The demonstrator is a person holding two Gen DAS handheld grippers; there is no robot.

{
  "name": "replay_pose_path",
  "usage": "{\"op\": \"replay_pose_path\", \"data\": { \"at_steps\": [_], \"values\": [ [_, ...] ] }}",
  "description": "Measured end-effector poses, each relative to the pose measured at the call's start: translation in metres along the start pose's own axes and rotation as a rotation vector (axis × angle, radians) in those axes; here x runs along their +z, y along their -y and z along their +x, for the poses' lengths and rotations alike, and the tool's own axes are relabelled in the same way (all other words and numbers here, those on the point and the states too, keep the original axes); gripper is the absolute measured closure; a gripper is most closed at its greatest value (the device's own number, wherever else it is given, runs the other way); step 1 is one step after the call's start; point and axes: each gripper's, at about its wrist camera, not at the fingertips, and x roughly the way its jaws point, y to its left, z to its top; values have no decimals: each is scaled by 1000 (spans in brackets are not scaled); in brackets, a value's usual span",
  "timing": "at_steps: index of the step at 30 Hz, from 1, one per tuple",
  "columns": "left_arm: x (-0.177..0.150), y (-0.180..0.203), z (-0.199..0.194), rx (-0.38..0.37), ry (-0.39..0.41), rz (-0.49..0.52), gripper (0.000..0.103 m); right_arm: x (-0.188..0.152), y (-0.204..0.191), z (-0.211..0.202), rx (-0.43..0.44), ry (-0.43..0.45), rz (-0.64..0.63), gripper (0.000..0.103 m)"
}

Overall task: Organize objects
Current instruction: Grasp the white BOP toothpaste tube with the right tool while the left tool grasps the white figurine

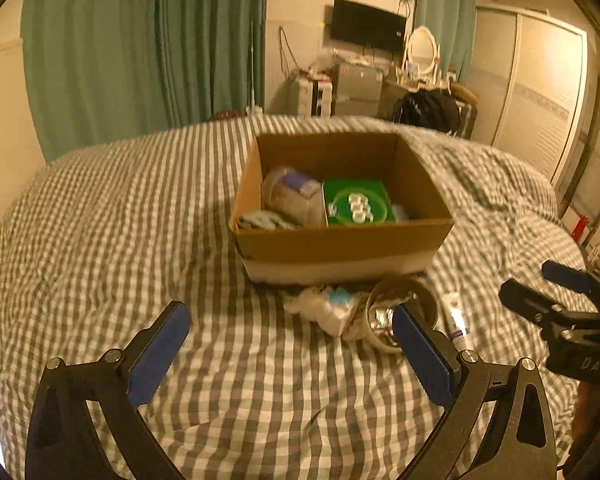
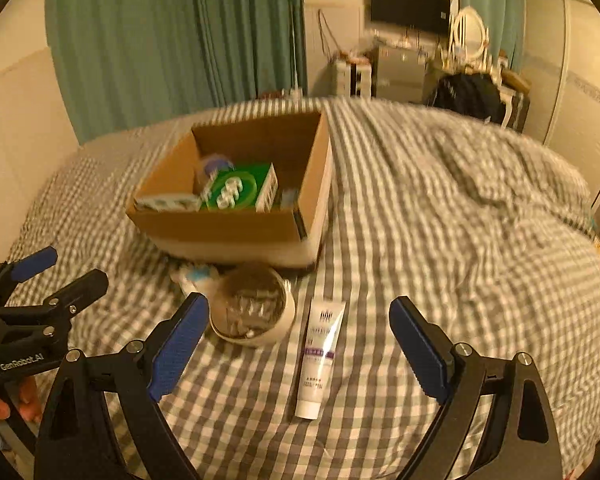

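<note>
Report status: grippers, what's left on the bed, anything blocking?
Left gripper and right gripper open, empty. Tube, bowl, wrapped pack outside box. Nothing blocking.

We look low and close across the checked bedspread (image 1: 140, 208) from both wrist cameras toward the far curtained wall, the left view sitting leftward, both sharing the cardboard box (image 1: 340, 246), bowl (image 2: 256, 308) and tube (image 2: 320, 356).

I'm looking at matt brown cardboard in the box (image 1: 340, 240), soft woven checked cloth on the bedcover (image 2: 440, 220), a glossy plastic tube (image 2: 320, 356), and my grippers' textured blue pads (image 2: 178, 350).
</note>
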Motion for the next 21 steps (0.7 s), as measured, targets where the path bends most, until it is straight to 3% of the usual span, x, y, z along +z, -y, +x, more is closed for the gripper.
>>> {"op": "replay_pose_path", "data": {
  "at_steps": [4,16,19,21],
  "values": [
    [-7,1,28,19,-53,0,0,-14,10,34,19,-90,31,12],
    [-19,7,108,34,-221,23,0,-37,30,103,39,-258,78,44],
    [-22,5,122,26,-259,13,0,-37,30,107,32,-257,70,57],
    [-22,4,131,22,-281,2,0,-37,31,107,39,-254,70,74]
  ]
}}
